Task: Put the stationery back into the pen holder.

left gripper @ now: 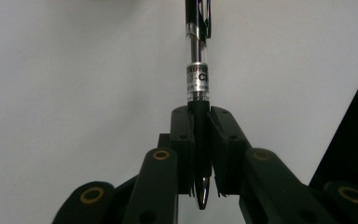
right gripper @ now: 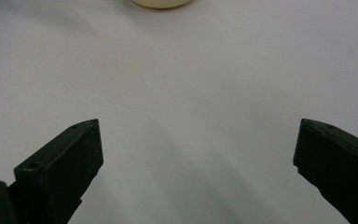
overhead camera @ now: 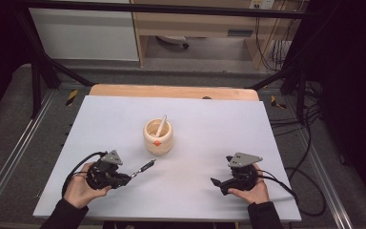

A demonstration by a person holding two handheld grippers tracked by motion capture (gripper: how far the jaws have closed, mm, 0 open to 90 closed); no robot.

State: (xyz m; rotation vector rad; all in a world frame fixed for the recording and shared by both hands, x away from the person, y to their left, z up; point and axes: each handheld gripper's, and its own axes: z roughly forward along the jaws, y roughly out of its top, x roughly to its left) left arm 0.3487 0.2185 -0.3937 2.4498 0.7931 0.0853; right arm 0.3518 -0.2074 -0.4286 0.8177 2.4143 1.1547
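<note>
A cream round cup [overhead camera: 158, 136] with an orange dot on its front stands mid-table, and a white stick [overhead camera: 161, 125] leans inside it. My left gripper [overhead camera: 132, 175] sits at the front left, shut on a black and clear pen [overhead camera: 144, 167] that points toward the cup. In the left gripper view the pen [left gripper: 198, 70] runs straight up from between the jaws, its tip toward the camera. My right gripper [overhead camera: 214, 181] rests at the front right, open, with nothing between its fingers [right gripper: 70, 161]. The cup's base [right gripper: 161, 3] peeks in at the top of the right gripper view.
A pale sheet [overhead camera: 209, 129] covers the table, with a wooden edge [overhead camera: 171, 90] showing at the back. Black frame bars and cables run along both sides. A person's hands hold both grippers near the front edge.
</note>
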